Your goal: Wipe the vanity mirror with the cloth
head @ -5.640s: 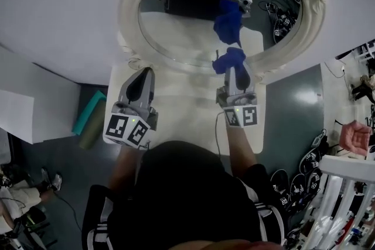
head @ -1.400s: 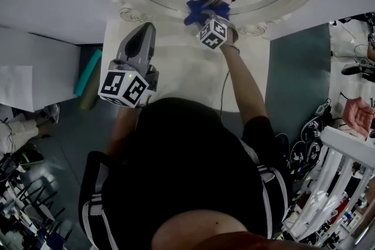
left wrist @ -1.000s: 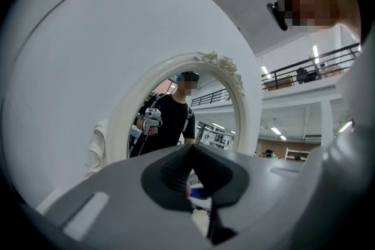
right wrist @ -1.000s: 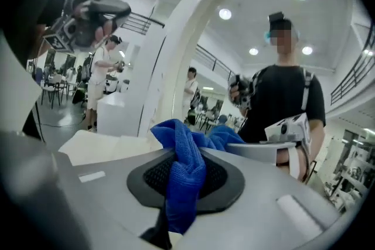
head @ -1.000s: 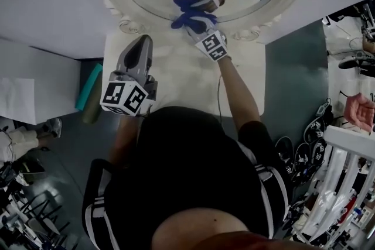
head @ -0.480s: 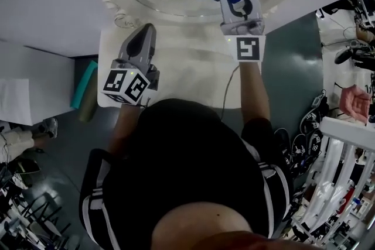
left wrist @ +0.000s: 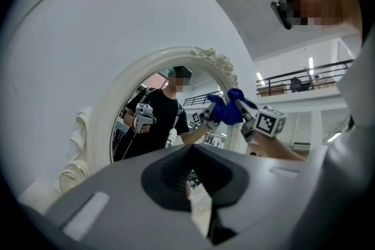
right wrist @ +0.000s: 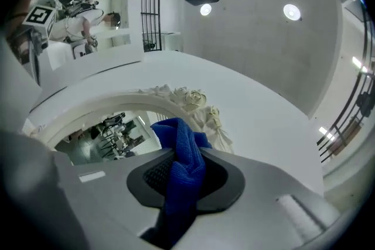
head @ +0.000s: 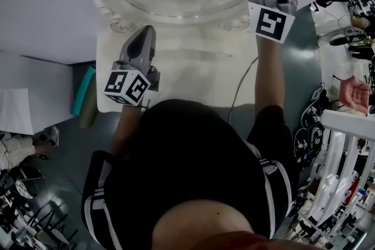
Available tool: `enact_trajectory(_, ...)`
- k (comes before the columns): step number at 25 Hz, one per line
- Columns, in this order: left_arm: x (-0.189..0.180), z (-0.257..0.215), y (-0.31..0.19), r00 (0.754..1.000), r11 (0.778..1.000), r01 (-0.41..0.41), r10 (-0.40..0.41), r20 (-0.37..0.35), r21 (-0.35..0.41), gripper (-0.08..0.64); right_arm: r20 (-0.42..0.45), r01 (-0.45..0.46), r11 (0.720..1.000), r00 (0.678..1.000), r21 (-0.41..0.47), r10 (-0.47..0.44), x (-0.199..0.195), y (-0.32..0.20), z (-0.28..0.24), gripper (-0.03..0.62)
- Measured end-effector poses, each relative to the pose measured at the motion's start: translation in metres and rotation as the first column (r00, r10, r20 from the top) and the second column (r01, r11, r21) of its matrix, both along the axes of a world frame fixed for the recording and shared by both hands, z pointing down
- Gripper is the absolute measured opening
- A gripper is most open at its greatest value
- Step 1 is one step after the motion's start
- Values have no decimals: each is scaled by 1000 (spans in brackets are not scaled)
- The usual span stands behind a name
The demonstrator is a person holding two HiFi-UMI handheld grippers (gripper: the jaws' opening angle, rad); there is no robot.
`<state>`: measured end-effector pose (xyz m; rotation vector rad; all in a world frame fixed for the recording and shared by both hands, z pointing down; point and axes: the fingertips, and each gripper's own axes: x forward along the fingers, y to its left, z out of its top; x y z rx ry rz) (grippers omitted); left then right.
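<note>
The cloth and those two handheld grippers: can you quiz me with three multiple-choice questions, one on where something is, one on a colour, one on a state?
1. Where is the cloth?
A. flat on the table
B. between the right gripper's jaws
C. in the left gripper

2. What colour is the cloth?
A. blue
B. red
C. white

3. How is the left gripper?
A. wide open
B. shut on the cloth
C. shut, holding nothing

Answers:
1 B: the right gripper view shows the cloth pinched between its jaws.
2 A: it looks blue in every view.
3 C: in the left gripper view the jaws meet with nothing between them.
</note>
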<state>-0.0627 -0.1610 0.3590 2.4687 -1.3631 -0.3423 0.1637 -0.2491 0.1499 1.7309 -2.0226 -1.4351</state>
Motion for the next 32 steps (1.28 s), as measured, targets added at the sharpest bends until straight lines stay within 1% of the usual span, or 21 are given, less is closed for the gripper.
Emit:
enact_trajectory(2,3,1,-2,1000,1000,-4,4,1,-3,11,-32,-67,996,997,-66,65,4,-17,11,60)
enact_trajectory(3,4,1,-2,1000,1000,-4,4,2,-4,11,-26,-75,993,997,-90,73,4,-25,16,60)
enact_trajectory(5,4,0,-2,1000,1000,-2,2,5,-6,11,-5,-70,992,998,-105,70,7,-36,24,61)
enact_trajectory(8,4,0,-2,1000,1000,4,-3,12,-13,11,-2,-90,990,996,-104,90,16,-39,38,60)
enact_trajectory(12,2,8,-9,1000,1000,9,-8,15,-27,11,31,-101,983,994,-156,107,29,-43,65,60)
enact_trajectory(19,12,12,-10,1000,999,-11,12,26,-43,11,82,-91,963,990,-253,115,52,-42,130,60)
enact_trajectory(22,15,13,-8,999,999,-19,21,29,-50,11,98,-90,949,987,-303,125,57,-41,171,60)
enact_trajectory(25,18,14,-8,999,998,-26,28,34,-58,11,85,-98,926,987,-363,138,58,-42,217,60)
enact_trajectory(28,16,15,-6,999,998,-26,28,39,-63,11,82,-73,908,990,-414,117,49,-42,263,60)
enact_trajectory(32,13,19,-6,999,997,-19,22,43,-71,11,75,-40,879,993,-474,86,33,-42,309,60)
